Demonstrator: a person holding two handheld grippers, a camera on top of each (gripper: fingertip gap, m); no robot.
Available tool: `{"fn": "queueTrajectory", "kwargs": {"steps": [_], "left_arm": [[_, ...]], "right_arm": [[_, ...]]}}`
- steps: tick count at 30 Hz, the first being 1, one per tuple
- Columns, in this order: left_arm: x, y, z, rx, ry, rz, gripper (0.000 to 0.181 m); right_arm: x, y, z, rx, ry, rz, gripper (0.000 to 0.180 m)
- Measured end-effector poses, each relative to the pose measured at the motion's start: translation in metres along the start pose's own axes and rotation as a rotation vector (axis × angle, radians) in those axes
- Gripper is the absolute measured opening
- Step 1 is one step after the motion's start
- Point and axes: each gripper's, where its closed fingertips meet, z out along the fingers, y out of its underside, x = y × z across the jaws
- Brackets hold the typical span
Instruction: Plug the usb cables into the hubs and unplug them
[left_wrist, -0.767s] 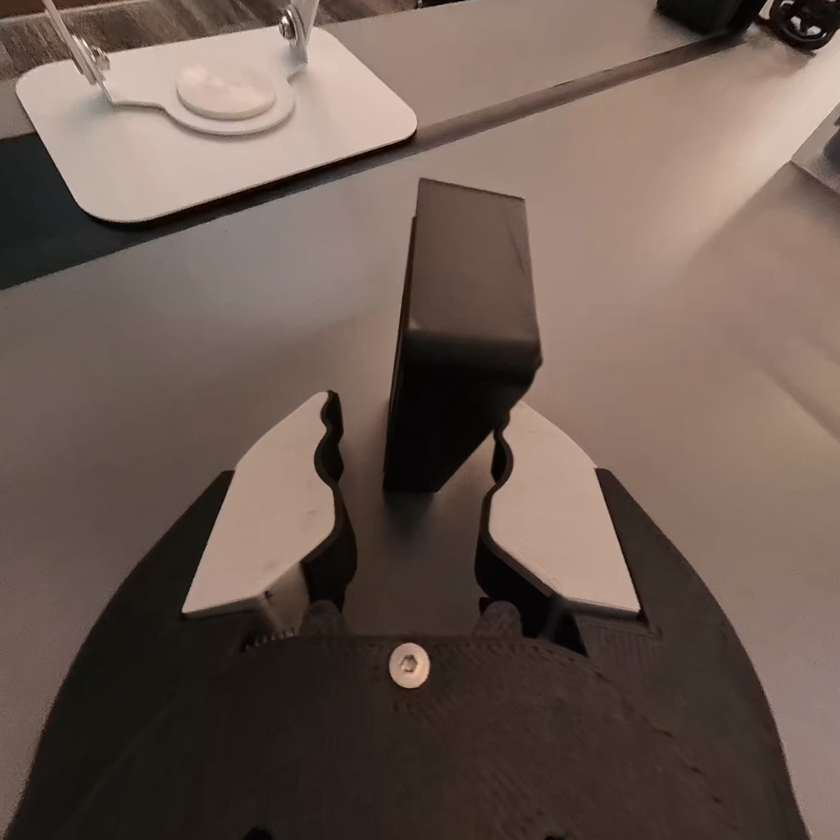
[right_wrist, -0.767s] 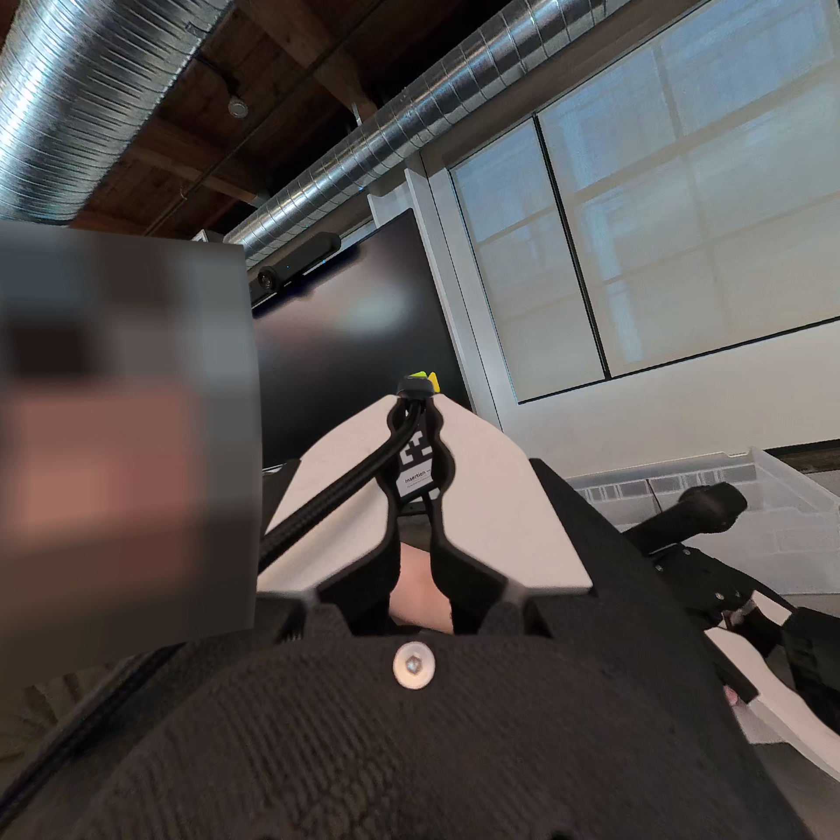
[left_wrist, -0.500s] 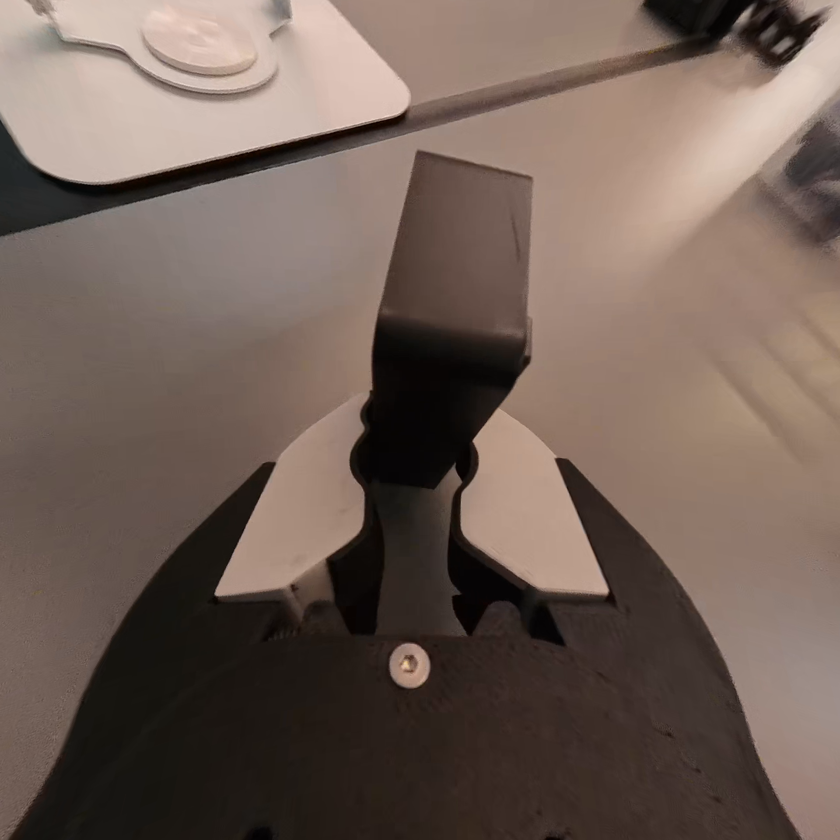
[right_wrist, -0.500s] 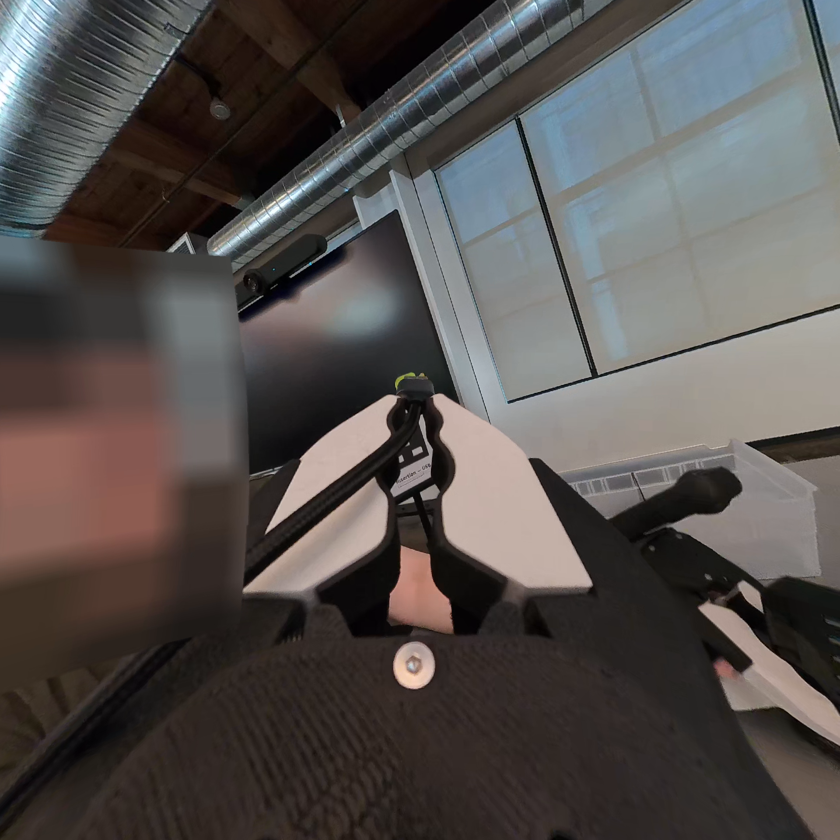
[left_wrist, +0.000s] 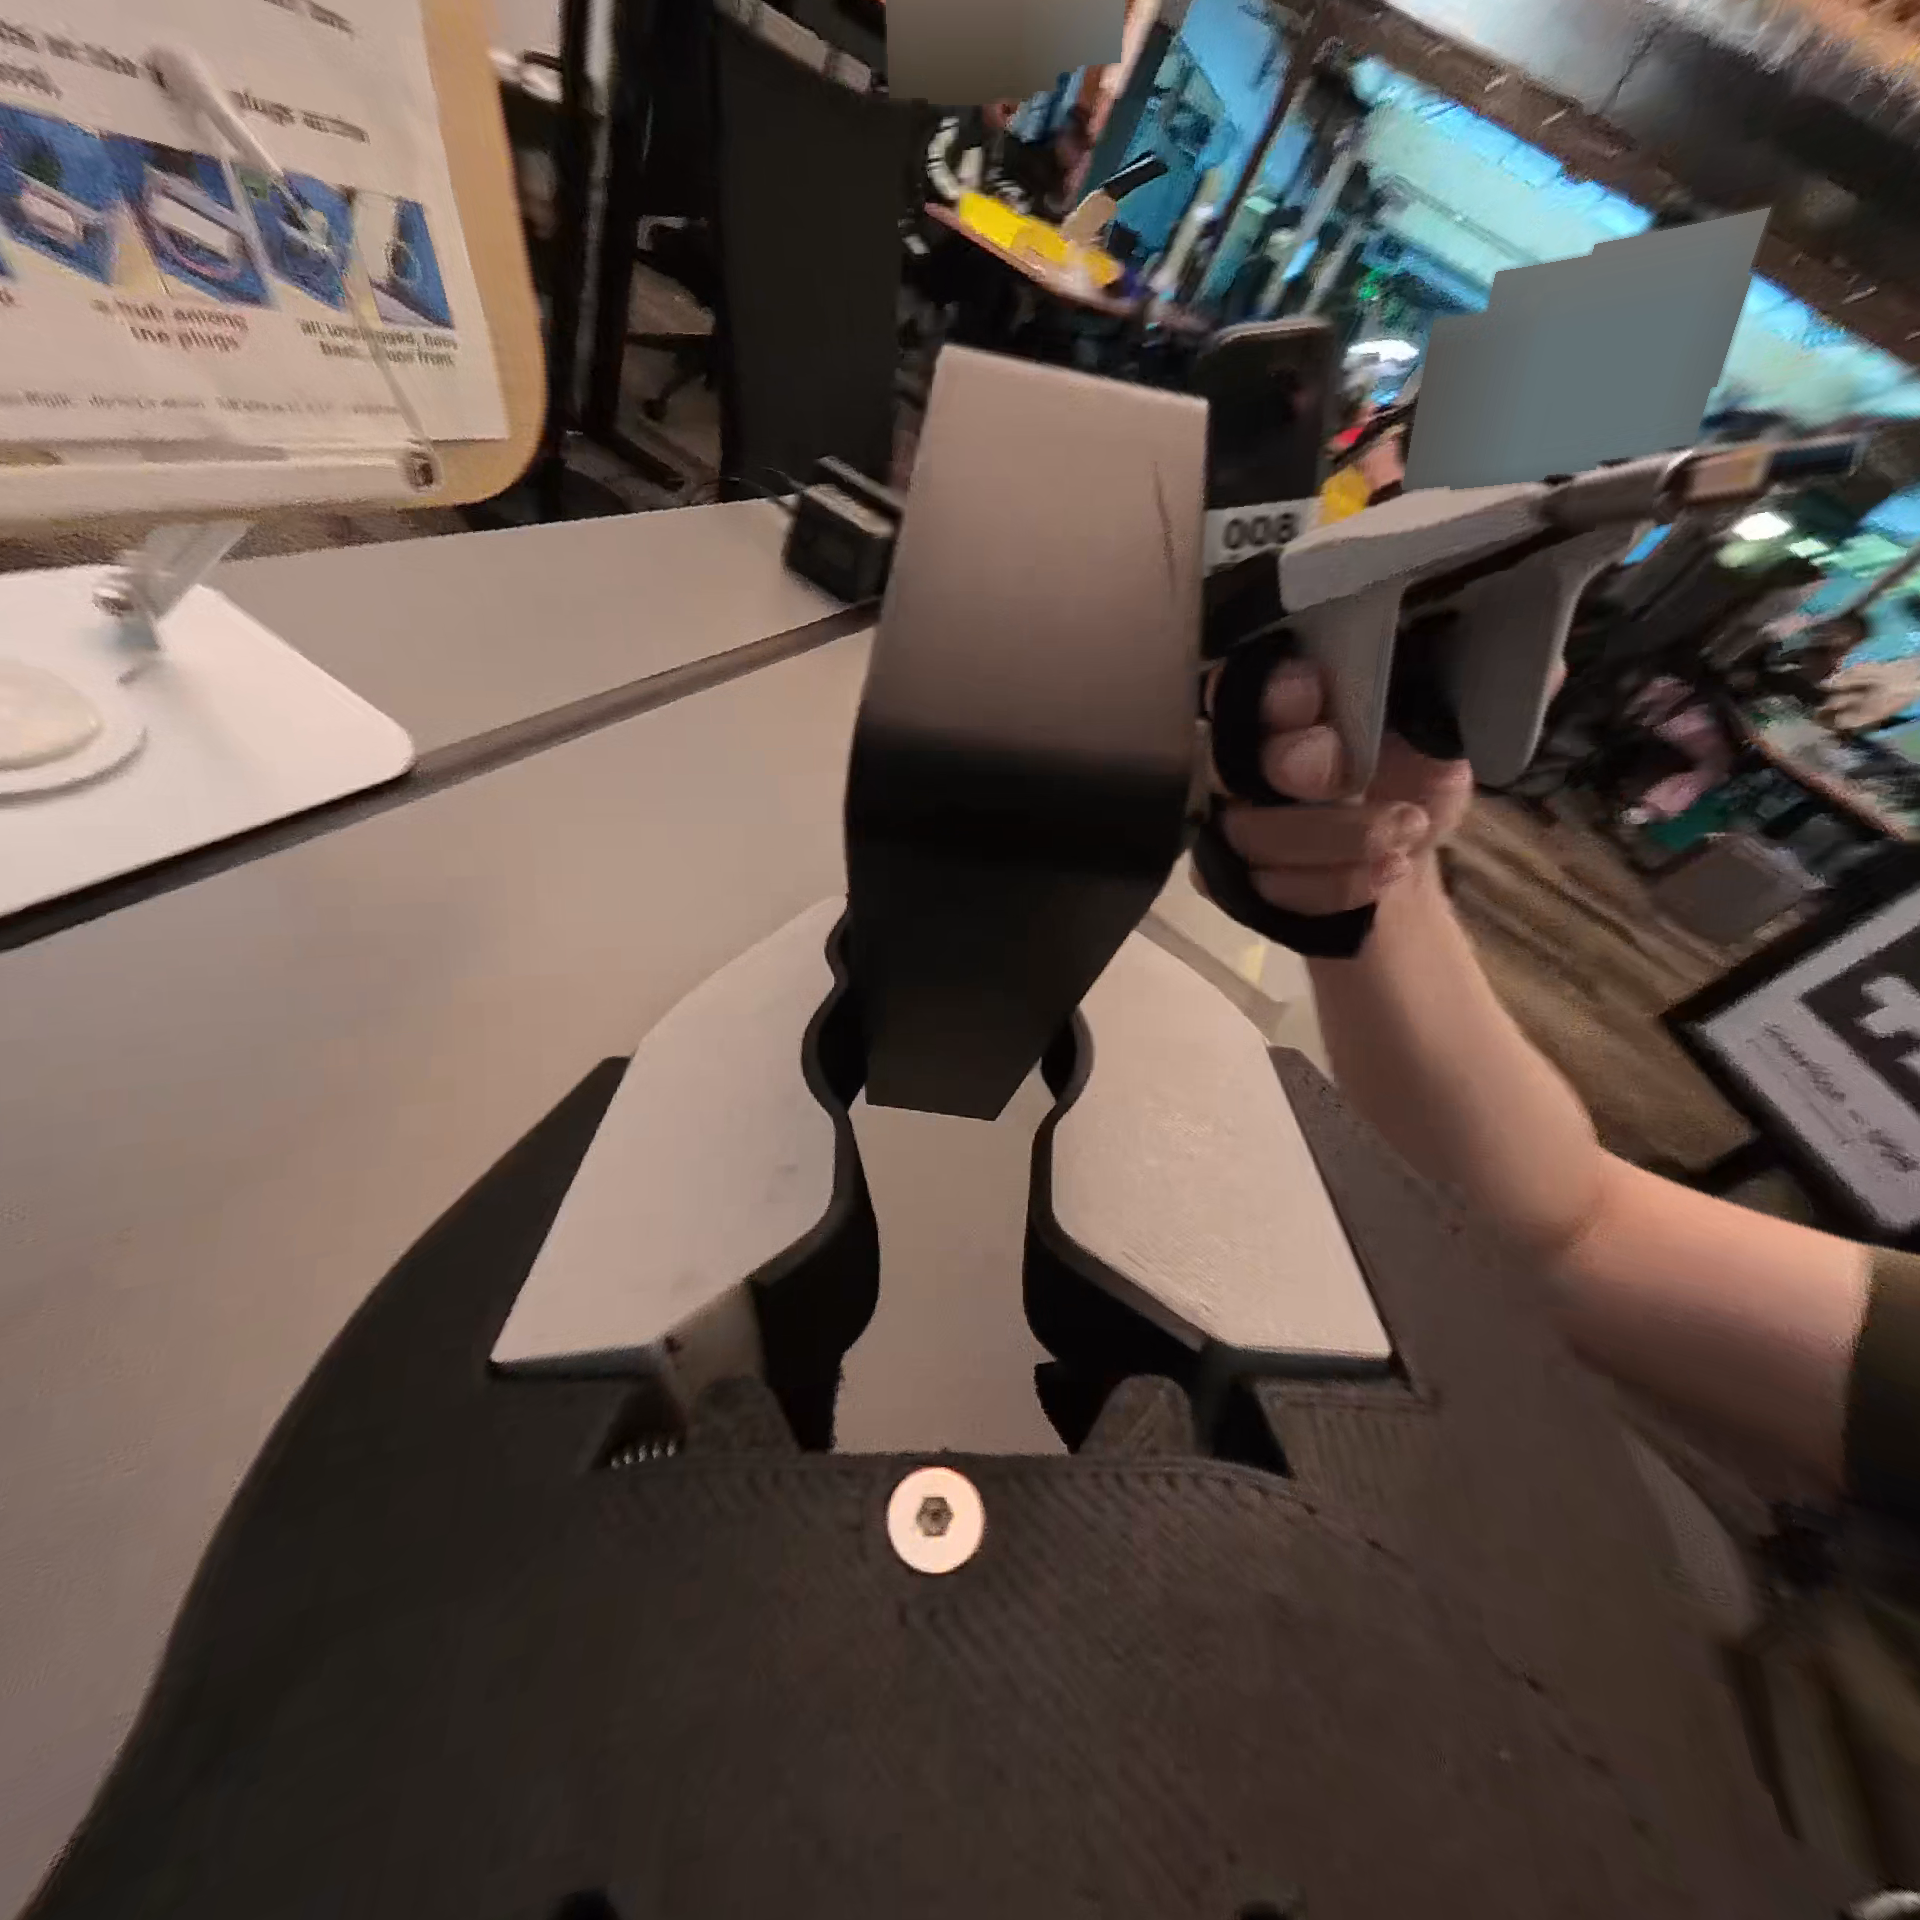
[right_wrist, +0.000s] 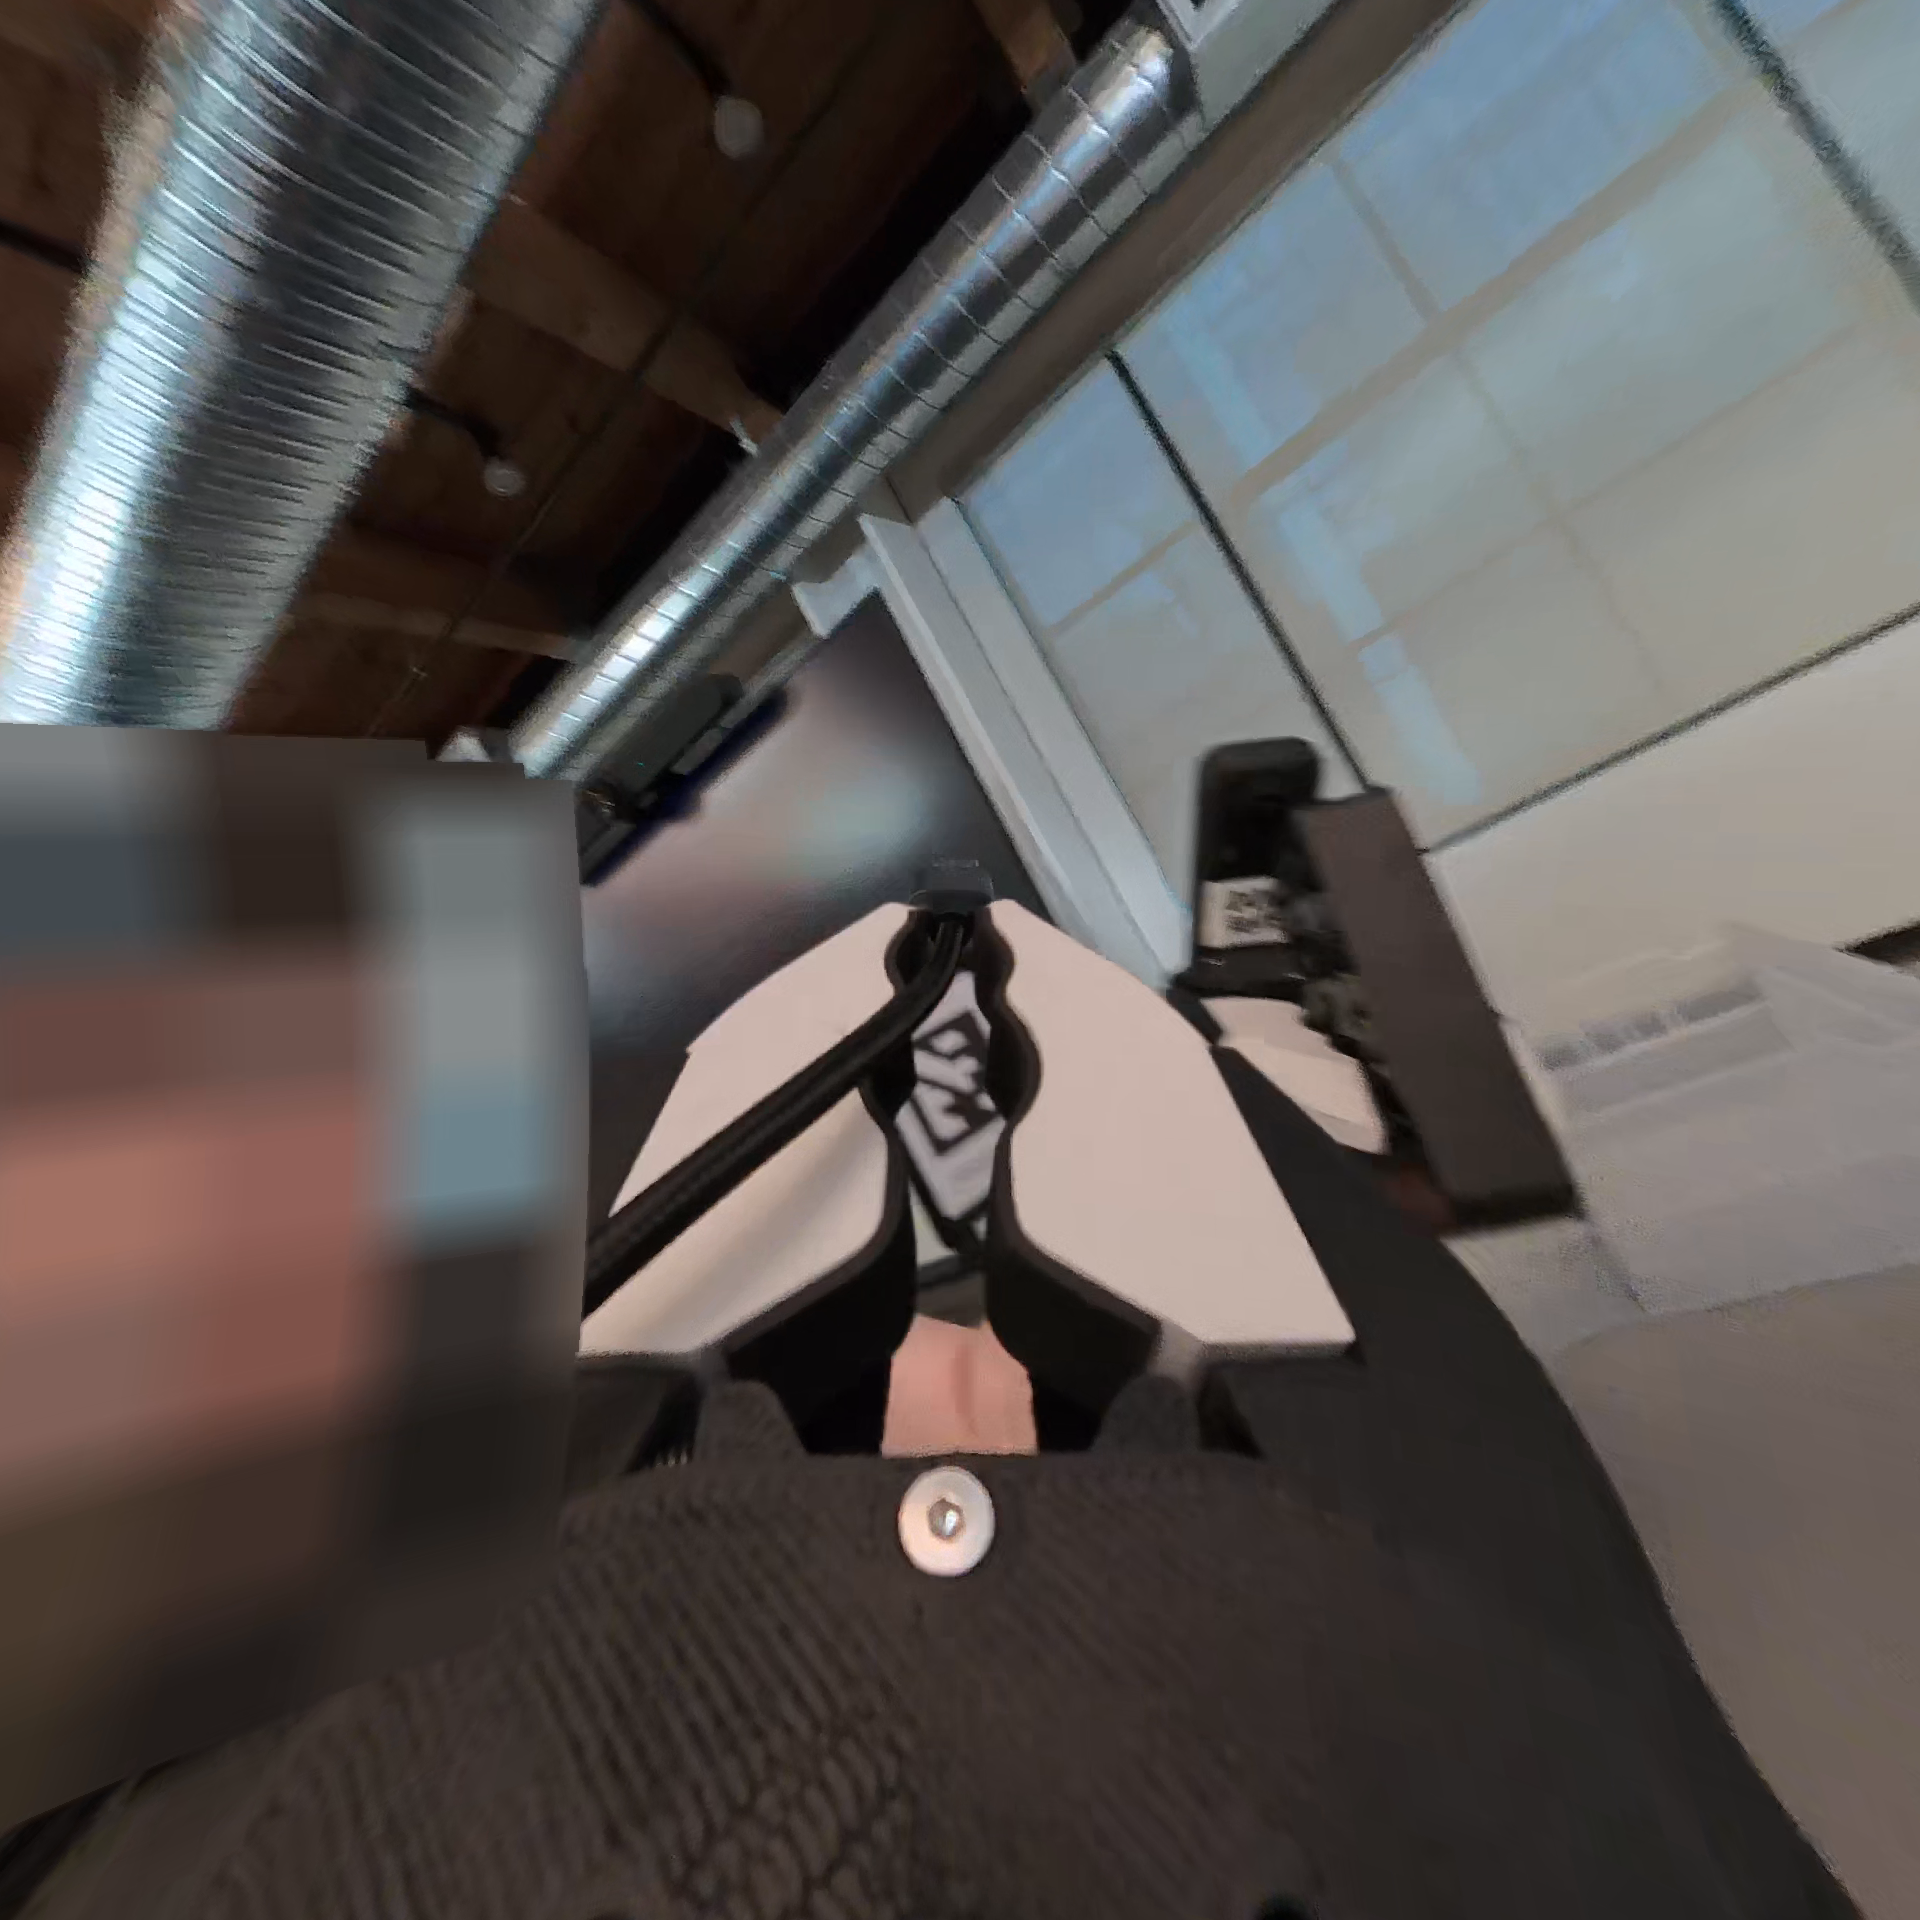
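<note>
While the grey desk (left_wrist: 436, 1039) lies below it, the left gripper (left_wrist: 940, 1023) is closed on the lower end of a black USB hub (left_wrist: 1029, 727), which is held clear of the desk and stands nearly upright between the white fingers (left_wrist: 717, 1164). In the left wrist view, the right gripper (left_wrist: 1766, 468) is seen farther off, to the right of the hub and partly hidden behind it, its black handle grasped by a person's hand (left_wrist: 1320, 800). A white stand base (left_wrist: 208, 727) rests on the desk at the left, and an instruction sheet on a board (left_wrist: 260, 239) is propped above it. In the right wrist view, the right gripper (right_wrist: 951, 935) is pointed upward toward silver ceiling ducts (right_wrist: 260, 343) and large windows (right_wrist: 1507, 468); its fingers are pressed together on a black braided USB cable (right_wrist: 769, 1112), whose plug (right_wrist: 951, 883) protrudes just past the fingertips while the cord trails down to the left. The hub (right_wrist: 1444, 1008) is seen edge-on at the right of that view, near the plug but apart from it. The view is blurred by motion.
</note>
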Motion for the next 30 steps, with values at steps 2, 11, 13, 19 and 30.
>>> {"fn": "queueTrajectory", "kwargs": {"steps": [2,11,13,19,30], "left_arm": [[-0.007,-0.002,-0.004,-0.010,-0.114,0.042,0.029],[-0.026,-0.003,-0.009,0.008,-0.259,0.043,0.029],[-0.024,-0.006,-0.007,0.042,-0.251,0.043,0.029],[-0.021,-0.006,-0.001,0.067,-0.239,0.023,0.029],[-0.014,-0.013,-0.002,0.112,-0.246,0.052,0.029]], "right_arm": [[0.020,0.008,0.003,-0.040,0.141,-0.139,0.008],[0.051,0.021,0.017,-0.193,0.671,-1.043,0.008],[0.055,0.021,0.017,-0.203,0.755,-1.155,0.008],[0.066,0.030,0.018,-0.264,0.872,-1.337,0.008],[0.070,0.036,0.023,-0.262,0.919,-1.362,0.008]]}}
